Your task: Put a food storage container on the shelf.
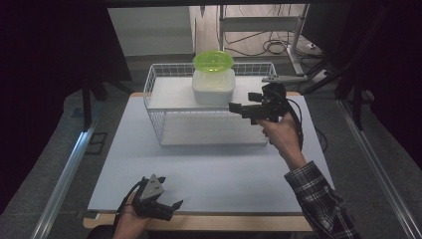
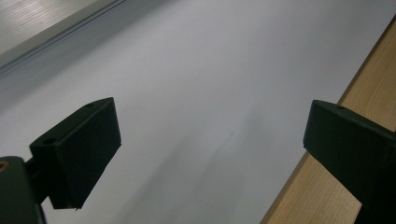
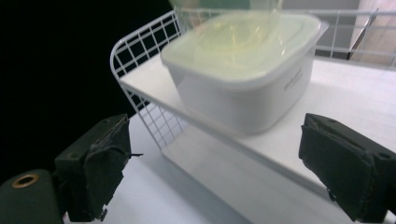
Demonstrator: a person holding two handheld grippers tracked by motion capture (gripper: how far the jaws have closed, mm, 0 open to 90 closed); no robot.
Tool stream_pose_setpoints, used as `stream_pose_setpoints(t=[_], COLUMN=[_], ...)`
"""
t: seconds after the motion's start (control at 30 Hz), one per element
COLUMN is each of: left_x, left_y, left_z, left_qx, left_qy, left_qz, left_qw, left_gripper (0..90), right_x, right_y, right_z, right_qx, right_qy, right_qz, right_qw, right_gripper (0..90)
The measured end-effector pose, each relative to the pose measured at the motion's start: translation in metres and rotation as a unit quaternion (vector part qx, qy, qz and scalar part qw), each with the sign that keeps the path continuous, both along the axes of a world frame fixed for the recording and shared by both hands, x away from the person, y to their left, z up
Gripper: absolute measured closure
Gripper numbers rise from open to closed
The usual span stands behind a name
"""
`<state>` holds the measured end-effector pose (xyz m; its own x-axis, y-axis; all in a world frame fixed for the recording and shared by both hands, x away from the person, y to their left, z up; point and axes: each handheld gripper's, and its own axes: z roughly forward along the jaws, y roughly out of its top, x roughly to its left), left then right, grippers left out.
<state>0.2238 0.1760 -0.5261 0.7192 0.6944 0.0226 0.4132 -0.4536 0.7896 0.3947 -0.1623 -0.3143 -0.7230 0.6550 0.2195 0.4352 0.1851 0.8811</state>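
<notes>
**Lining up the right gripper on the white container**

Nearest the camera, at the near edge of the table (image 1: 209, 169), the left gripper (image 1: 166, 208) rests in the person's left hand with its jaws spread wide and nothing between them; in the left gripper view they frame bare white tabletop and the wooden rim. It can stay parked there.

The work is at the far side. A white wire shelf basket (image 1: 154, 94) stands on the table, and on its upper shelf sits a white plastic container (image 1: 214, 85) with a translucent lid, a lime-green bowl (image 1: 213, 60) resting on top. The right gripper (image 1: 238, 108) hovers just right of the container, pointing left toward it, jaws spread and empty. In the right gripper view the container (image 3: 243, 88) sits ahead of and between the black pads (image 3: 100, 163), not yet touched.

To do this well, I judge that the approach should be level with the container's wall, below the lid's lip. The body looks wider than the gap between the pads, so a corner or the rim may be the better hold. The bowl appears loose on the lid: any nudge or tilt could slide it off. Keep clear of the wire rim at the shelf's edge, close gently, and check the hold before lifting.
</notes>
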Motion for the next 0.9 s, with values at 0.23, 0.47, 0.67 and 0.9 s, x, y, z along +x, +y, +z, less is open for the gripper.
stream_pose_setpoints(t=[0.23, 0.47, 0.67, 0.9], left_x=[0.000, 0.000, 0.000, 0.000], left_y=[0.000, 0.000, 0.000, -0.001], left_z=[0.000, 0.000, 0.000, 0.000], left_qx=[0.005, 0.006, 0.002, 0.003], left_qy=[0.001, 0.001, 0.001, 0.001], left_qz=[-0.002, -0.001, 0.000, 0.000], left_qw=[1.0000, 1.0000, 1.0000, 1.0000], left_gripper=[3.7, 3.7, 3.7, 3.7], right_x=[-0.015, -0.026, -0.035, -0.045], right_y=[-0.004, -0.006, -0.009, -0.013], right_z=[-0.015, -0.028, -0.039, -0.054], right_qx=[-0.020, -0.032, -0.044, -0.062], right_qy=[-0.007, -0.006, -0.009, -0.011], right_qz=[0.013, 0.022, 0.026, 0.029], right_qw=[0.9997, 0.9992, 0.9987, 0.9976], right_gripper=[6.8, 5.2, 4.7, 4.2])
